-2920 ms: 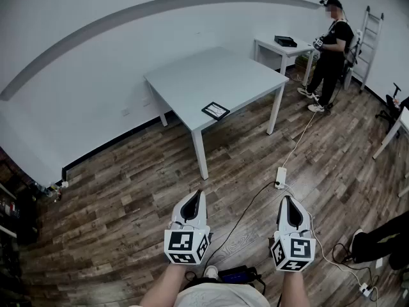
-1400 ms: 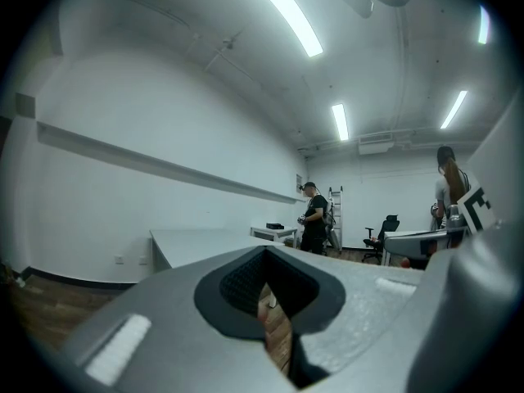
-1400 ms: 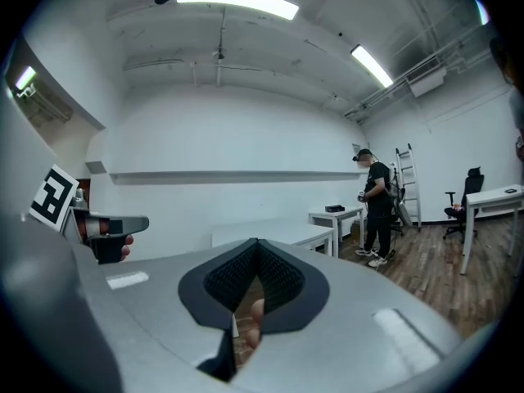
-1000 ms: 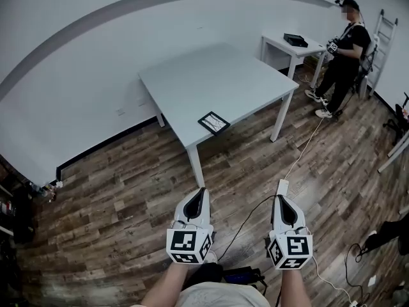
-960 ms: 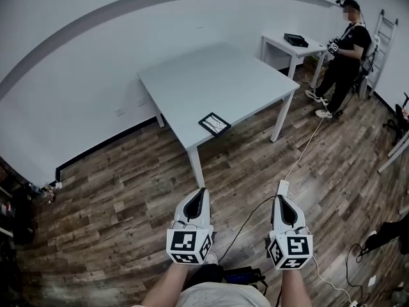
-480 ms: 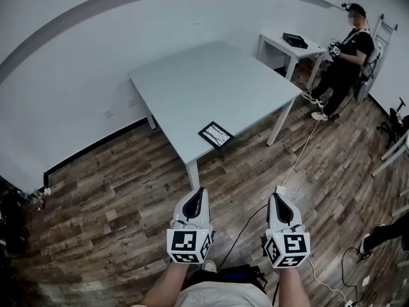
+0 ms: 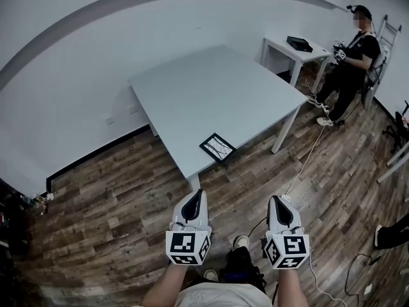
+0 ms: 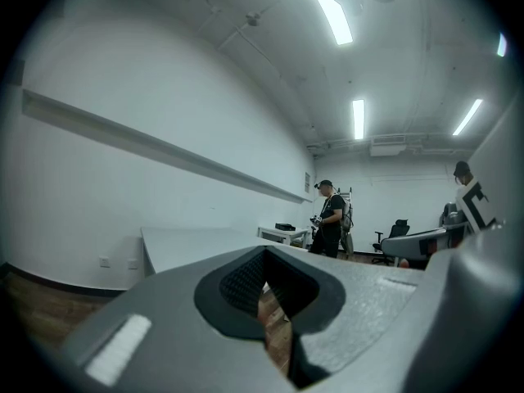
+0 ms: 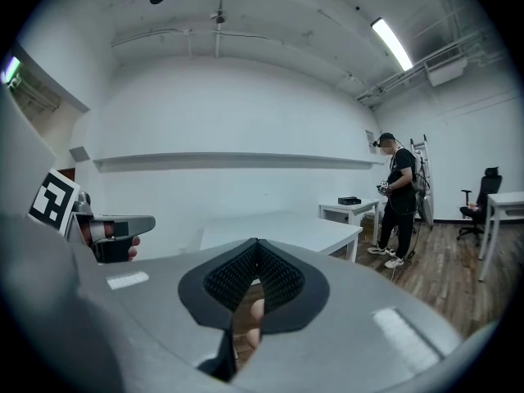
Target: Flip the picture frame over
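seen from the head view: left gripper [image 7: 199, 194] and right gripper [image 7: 276, 199] side by side, low over the wood floor [image 7: 108, 197], marker cubes [image 7: 188, 247] toward the camera, both tips aimed at the grey table [image 7: 217, 82]. left gripper's fingers together at the tips, nothing between the ridged pads [image 8: 239, 281], only a strip of floor visible through the small gap behind them in the left gripper view. same on the right: fingers closed tip to tip and empty, with floor and something pale, too blurred to name, behind the gap in the right gripper view. picture frame [image 7: 218, 148] flat on the table, close to its nearest corner and just inside the edge, dark border around a light face crossed by thin lines, well apart from both grippers and untouched. beyond the table at upper right, a smaller white table [image 7: 281, 47] carrying a black box [image 7: 299, 43]; beside it a person [image 7: 353, 55] in dark clothes and a cap, standing, hands in front of the body. ladder [image 7: 391, 29] against the wall behind that person. white cable [image 7: 305, 160] trailing across the floor from the small table's side down toward the right gripper's tip. pale wall [image 7: 77, 75] along the far side of the room.
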{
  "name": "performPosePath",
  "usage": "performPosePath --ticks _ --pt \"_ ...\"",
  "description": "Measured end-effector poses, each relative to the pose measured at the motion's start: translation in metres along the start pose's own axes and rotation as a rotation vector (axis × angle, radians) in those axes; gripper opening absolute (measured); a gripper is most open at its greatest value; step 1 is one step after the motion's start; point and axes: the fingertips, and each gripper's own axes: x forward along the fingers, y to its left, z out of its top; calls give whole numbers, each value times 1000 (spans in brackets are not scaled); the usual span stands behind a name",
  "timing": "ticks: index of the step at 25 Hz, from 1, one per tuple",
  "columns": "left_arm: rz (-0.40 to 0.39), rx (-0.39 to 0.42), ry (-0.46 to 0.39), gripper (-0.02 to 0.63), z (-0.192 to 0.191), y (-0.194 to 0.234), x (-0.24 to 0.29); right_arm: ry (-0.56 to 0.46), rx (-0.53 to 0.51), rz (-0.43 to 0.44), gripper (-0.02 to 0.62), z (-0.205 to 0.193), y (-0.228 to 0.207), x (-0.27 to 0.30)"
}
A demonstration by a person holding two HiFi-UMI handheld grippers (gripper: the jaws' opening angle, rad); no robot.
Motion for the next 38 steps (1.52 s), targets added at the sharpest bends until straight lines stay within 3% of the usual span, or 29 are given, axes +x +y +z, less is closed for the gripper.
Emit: performPosePath --ticks 13,20,28,38 --pt "104 35 -111 0 27 -16 111 -6 52 100 26 26 -83 108" --pt "180 54 -99 0 18 -20 160 33 70 181 26 18 -116 152" --pt "258 68 -65 0 -2 10 172 123 141 298 26 -18 -89 201" --pt "253 47 -50 0 -35 35 200 242 444 444 28 -83 -39 258"
